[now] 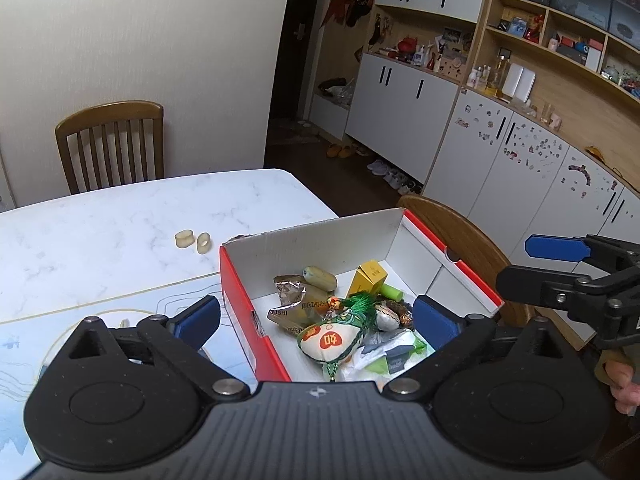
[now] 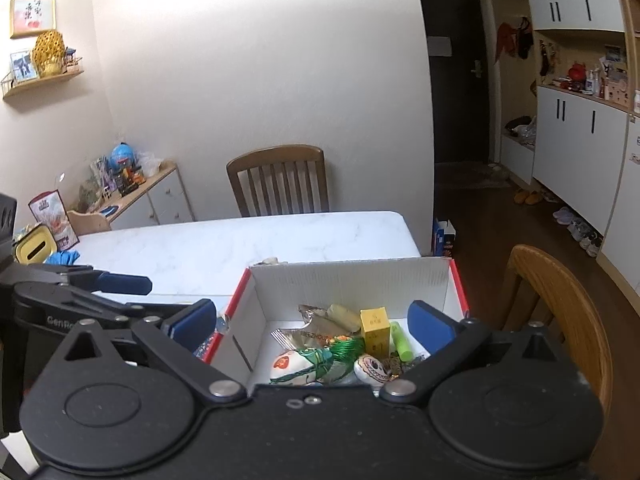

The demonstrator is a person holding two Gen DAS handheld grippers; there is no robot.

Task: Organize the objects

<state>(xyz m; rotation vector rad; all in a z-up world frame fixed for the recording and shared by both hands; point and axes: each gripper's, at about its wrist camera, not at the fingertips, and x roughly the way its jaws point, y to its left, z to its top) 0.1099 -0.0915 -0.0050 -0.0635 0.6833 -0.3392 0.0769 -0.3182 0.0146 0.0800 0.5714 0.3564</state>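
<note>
A cardboard box (image 1: 237, 296), red outside and white inside, stands open at the right end of the white marble table (image 1: 100, 224). Inside lie foil snack packets (image 1: 290, 292), a small yellow carton (image 1: 370, 278), a green tube (image 1: 391, 292), a beige oblong piece (image 1: 320, 278) and a stuffed sachet (image 1: 326, 338) with a green tassel. My left gripper (image 1: 316, 316) hangs open above the box's near part, nothing between its blue pads. My right gripper (image 2: 311, 322) is open too, above the same box (image 2: 352, 280); the left wrist view shows it (image 1: 532, 264) just right of the box.
Two small beige rings (image 1: 193, 241) lie on the table left of the box. A blue-and-white placemat (image 1: 36, 344) covers the near left. One wooden chair (image 2: 280, 180) stands at the far side, another (image 2: 560, 312) right of the box. A hand (image 1: 622, 384) shows at the right edge.
</note>
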